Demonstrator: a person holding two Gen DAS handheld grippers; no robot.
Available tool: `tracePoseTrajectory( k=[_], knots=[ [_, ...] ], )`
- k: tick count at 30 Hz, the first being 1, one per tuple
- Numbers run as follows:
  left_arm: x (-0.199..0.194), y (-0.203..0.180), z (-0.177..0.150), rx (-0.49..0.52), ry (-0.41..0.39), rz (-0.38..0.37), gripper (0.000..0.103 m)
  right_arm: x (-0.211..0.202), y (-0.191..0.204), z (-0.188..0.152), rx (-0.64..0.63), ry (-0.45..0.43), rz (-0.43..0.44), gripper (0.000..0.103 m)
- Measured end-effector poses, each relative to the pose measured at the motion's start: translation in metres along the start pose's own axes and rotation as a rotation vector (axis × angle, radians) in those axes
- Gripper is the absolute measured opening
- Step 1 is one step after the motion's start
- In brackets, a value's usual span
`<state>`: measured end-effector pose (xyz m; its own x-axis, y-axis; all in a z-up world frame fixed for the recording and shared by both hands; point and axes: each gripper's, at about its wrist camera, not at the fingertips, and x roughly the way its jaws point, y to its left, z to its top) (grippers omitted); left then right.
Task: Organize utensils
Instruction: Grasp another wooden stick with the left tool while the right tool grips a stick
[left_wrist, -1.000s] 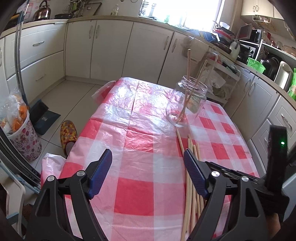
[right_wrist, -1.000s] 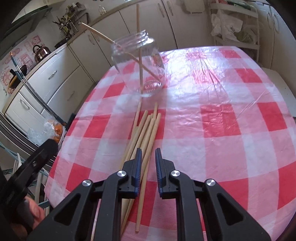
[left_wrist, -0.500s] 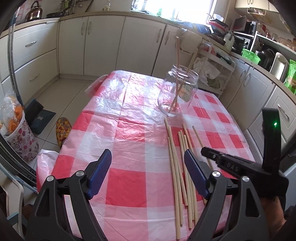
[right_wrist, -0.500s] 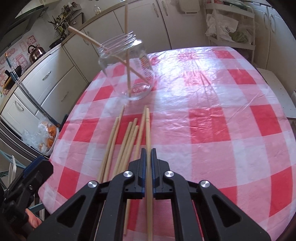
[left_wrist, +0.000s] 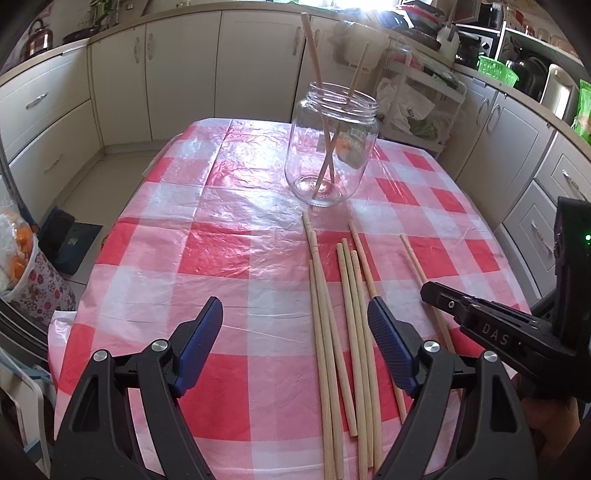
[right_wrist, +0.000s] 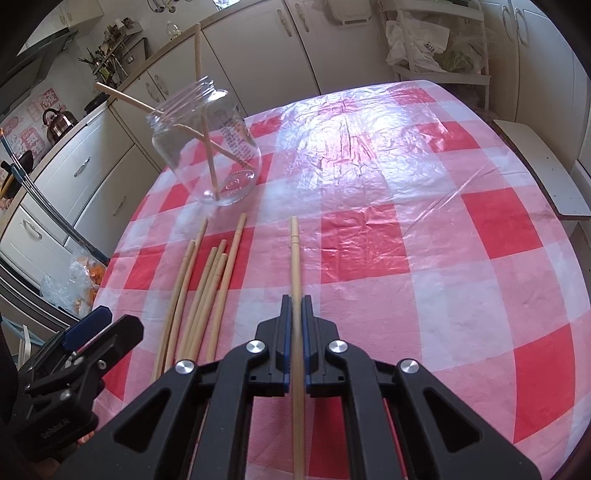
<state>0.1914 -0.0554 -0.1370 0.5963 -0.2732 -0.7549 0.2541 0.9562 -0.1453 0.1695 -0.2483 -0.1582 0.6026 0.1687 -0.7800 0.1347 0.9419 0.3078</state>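
Note:
A clear glass jar (left_wrist: 332, 147) stands on the red-checked tablecloth (left_wrist: 221, 251) with two wooden chopsticks leaning in it; it also shows in the right wrist view (right_wrist: 210, 144). Several loose chopsticks (left_wrist: 347, 317) lie in front of it, seen again in the right wrist view (right_wrist: 207, 288). My right gripper (right_wrist: 294, 306) is shut on one chopstick (right_wrist: 294, 251), apart from the pile and pointing away; it shows in the left wrist view (left_wrist: 428, 291) too. My left gripper (left_wrist: 295, 321) is open and empty above the near ends of the pile.
Kitchen cabinets (left_wrist: 122, 85) run behind and to both sides of the table. A flowered bag with oranges (left_wrist: 26, 266) stands on the floor at the left. A wire rack with bags (left_wrist: 417, 107) stands behind the jar. A bench (right_wrist: 535, 166) is at the table's right.
My right gripper closed on one chopstick and drew it to the right, away from the pile. My left gripper moved closer over the loose chopsticks and stayed open.

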Motion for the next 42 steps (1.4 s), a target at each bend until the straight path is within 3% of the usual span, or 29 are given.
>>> tracePoseTrajectory(
  k=[6,12,15,17,19,23,29,42],
  knots=[
    [0.009,-0.008,0.002,0.029,0.014,0.018,0.076,-0.002,-0.002,-0.001,0.007,-0.009,0.011,0.006],
    [0.017,-0.014,0.003,0.044,0.036,0.014,0.066,-0.002,-0.004,-0.002,0.011,-0.014,0.020,0.006],
    [0.021,-0.015,0.002,0.049,0.051,0.005,0.053,-0.002,-0.005,-0.003,0.015,-0.016,0.027,0.006],
    [0.025,-0.014,0.001,0.040,0.070,-0.016,0.031,-0.002,-0.006,-0.003,0.016,-0.017,0.031,0.006],
    [0.028,-0.011,-0.001,0.028,0.082,-0.034,0.019,-0.002,-0.008,-0.003,0.019,-0.018,0.035,0.006],
    [0.026,-0.006,-0.001,0.011,0.074,-0.073,0.007,-0.002,-0.008,-0.003,0.022,-0.020,0.041,0.006],
    [0.021,0.001,0.004,-0.008,0.067,-0.111,0.005,-0.002,-0.008,-0.003,0.023,-0.020,0.043,0.006],
    [0.017,0.008,0.012,-0.019,0.051,-0.118,0.005,-0.003,-0.009,-0.004,0.022,-0.022,0.046,0.006]
  ],
)
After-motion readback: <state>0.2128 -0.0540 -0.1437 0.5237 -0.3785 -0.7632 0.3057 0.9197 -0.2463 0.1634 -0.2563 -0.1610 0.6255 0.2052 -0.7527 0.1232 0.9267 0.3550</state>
